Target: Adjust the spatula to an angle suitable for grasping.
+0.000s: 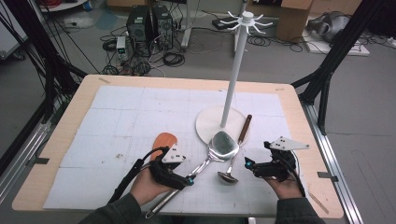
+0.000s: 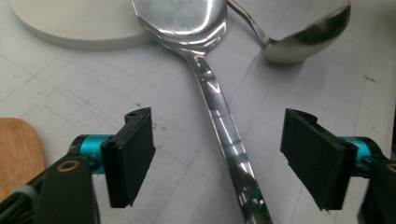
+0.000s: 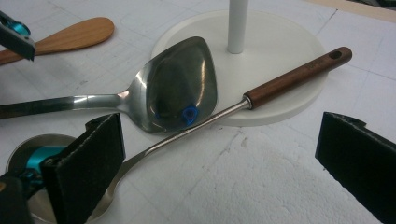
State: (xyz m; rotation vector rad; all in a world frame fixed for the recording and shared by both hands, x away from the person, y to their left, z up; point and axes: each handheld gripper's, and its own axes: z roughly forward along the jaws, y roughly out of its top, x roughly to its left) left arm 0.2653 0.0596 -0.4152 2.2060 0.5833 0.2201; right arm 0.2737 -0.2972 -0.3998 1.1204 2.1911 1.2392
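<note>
I look down at the pale wooden table with its white gridded mat. My left gripper sits at about 7 o'clock on the table, held in a hand in a dark sleeve. Its two black pads stand partly apart, one on each side of the thin handle of the big shiny steel spatula. The pads do not touch the handle; there is a gap on both sides, so the claw holds nothing. The spatula lies flat on the mat, its handle running down toward 7 o'clock and its wide blade pointing to 1 o'clock, where the tip rests on the edge of the round white base of the tall white hook stand. Just to the right of the spatula lies a steel ladle with a brown wooden handle; its bowl is near 5 o'clock and its handle goes up over the white base. A flat orange-brown wooden spatula lies near my left gripper, at its 11 o'clock. My right gripper is at about 5 o'clock on the table, in the other hand. Its pads stand wide apart and hold nothing. The ladle bowl is just beside it.
</note>
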